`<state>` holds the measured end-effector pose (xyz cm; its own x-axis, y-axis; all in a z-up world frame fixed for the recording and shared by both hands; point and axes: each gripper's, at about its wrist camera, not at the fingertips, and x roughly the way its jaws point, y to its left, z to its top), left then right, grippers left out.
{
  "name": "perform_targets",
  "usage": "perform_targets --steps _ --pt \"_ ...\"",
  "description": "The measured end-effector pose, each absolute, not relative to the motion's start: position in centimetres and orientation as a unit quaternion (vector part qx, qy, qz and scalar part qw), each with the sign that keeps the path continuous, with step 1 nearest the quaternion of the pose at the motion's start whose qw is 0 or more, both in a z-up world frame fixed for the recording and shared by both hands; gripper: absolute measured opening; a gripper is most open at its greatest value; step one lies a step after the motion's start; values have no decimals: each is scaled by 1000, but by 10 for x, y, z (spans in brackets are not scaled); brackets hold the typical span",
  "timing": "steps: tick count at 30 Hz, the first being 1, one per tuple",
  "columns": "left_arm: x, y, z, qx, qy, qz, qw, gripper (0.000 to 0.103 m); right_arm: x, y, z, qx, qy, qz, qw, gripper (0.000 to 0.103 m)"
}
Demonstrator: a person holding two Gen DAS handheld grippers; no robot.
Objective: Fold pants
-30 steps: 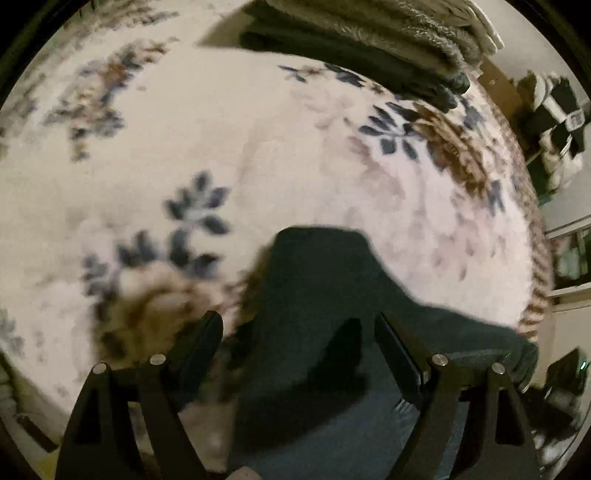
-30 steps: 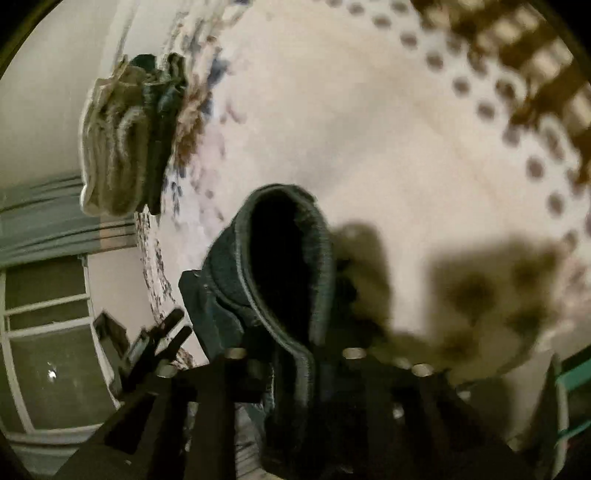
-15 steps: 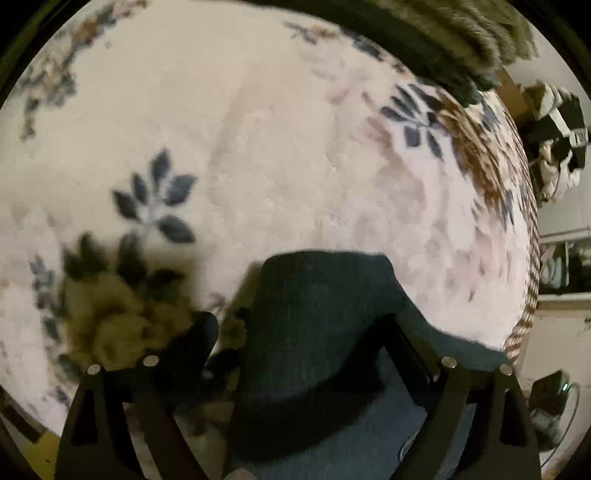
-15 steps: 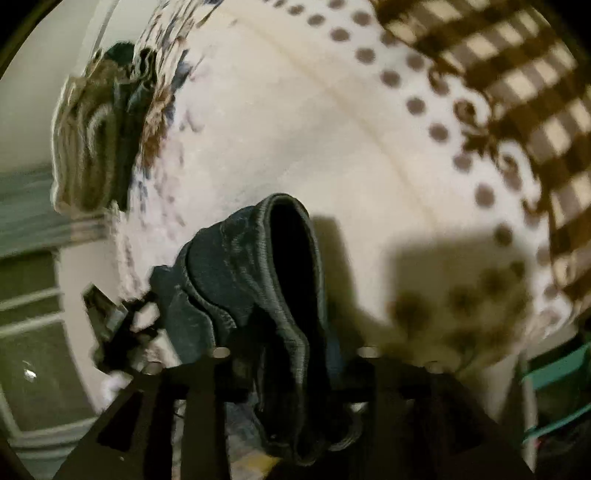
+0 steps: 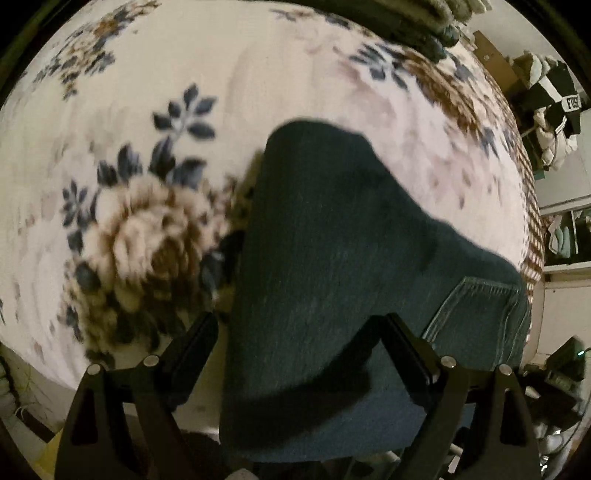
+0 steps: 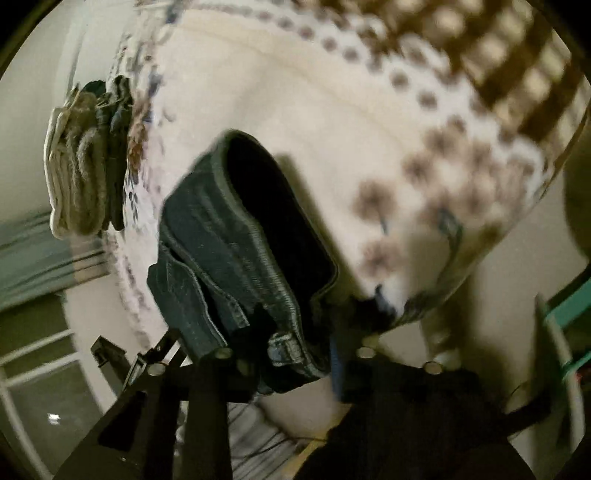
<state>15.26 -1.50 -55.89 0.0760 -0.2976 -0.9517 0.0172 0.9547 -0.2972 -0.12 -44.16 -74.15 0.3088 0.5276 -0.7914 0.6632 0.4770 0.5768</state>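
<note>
Dark blue jeans (image 5: 332,258) lie folded on a floral blanket (image 5: 258,92), a back pocket showing at the right. My left gripper (image 5: 299,332) points down over them, wide open, and the denim runs between its fingers (image 5: 195,339) without being pinched. In the right wrist view the jeans' waistband (image 6: 258,229) arches up from the blanket. My right gripper (image 6: 299,317) is closing, its jaws coming in on the waistband end by a belt loop, and the cloth fills the gap between them.
A stack of folded clothes (image 6: 81,166) sits at the blanket's far edge, also the stack (image 5: 424,22) at the top of the left wrist view. A brown checked border (image 6: 517,74) runs along the blanket. Clothes (image 5: 554,110) hang beyond the bed. A window (image 6: 37,387) is at lower left.
The left gripper has moved in over the jeans, which now fill more of its view. The right gripper's jaws spread and came back in on the waistband while that view swung.
</note>
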Motion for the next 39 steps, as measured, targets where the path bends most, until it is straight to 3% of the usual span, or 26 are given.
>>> perform_targets --steps 4,9,12,14,17,25,32,39 --pt "143 -12 -562 -106 676 -111 721 91 15 -440 -707 440 573 -66 688 25" --pt "136 -7 -569 -112 679 -111 717 91 15 -452 -740 455 594 -77 659 27" --pt "136 -8 -570 -120 680 -111 714 91 5 -462 -754 501 580 -72 638 47" --pt "135 -4 -567 -127 675 -116 717 91 -6 -469 -754 537 564 -57 625 71" --pt "133 2 -565 -147 668 -129 718 91 -21 -470 -749 577 536 -33 615 85" --pt "136 -5 -582 -169 675 -146 703 91 -4 -424 -798 626 528 33 573 85" --pt "141 -5 -587 -170 673 -154 703 91 26 -396 -774 574 493 56 651 86" --pt "146 -10 -591 -178 661 -153 713 94 32 -396 -788 591 492 24 639 89"
